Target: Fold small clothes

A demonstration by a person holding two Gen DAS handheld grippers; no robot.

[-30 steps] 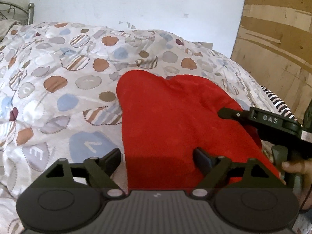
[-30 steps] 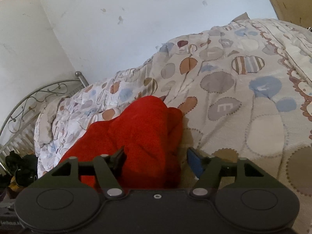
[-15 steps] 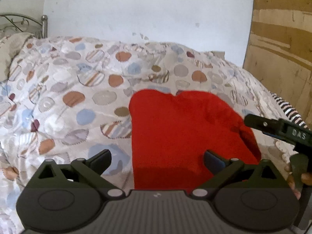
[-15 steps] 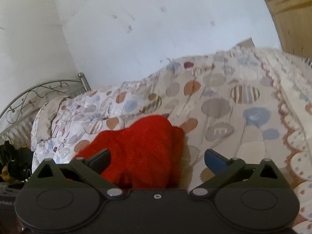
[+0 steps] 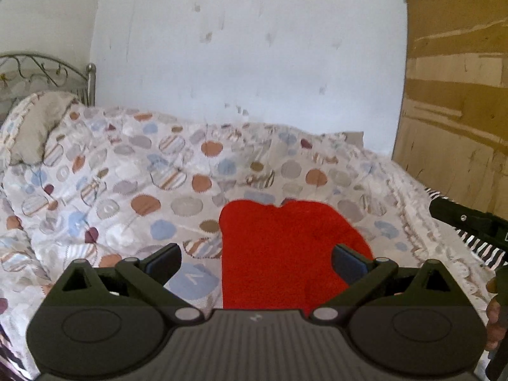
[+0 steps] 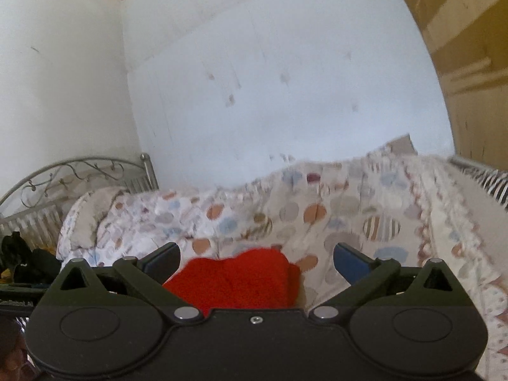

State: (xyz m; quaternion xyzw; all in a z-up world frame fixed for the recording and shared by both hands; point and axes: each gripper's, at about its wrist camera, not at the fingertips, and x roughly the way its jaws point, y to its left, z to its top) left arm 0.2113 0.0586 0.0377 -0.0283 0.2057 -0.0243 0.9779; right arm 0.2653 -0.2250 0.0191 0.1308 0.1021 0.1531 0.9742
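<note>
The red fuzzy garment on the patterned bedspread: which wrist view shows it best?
The left wrist view: the red fuzzy garment lies nearly whole in sharp focus. The right wrist view shows only a blurred upper part above the gripper body.

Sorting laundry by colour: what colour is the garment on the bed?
Solid red garment, clearest in the left wrist view.

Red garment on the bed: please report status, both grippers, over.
Left gripper open, empty. Right gripper open, empty. Red garment lies folded on the patterned quilt, not held. Nothing in the way.
</note>
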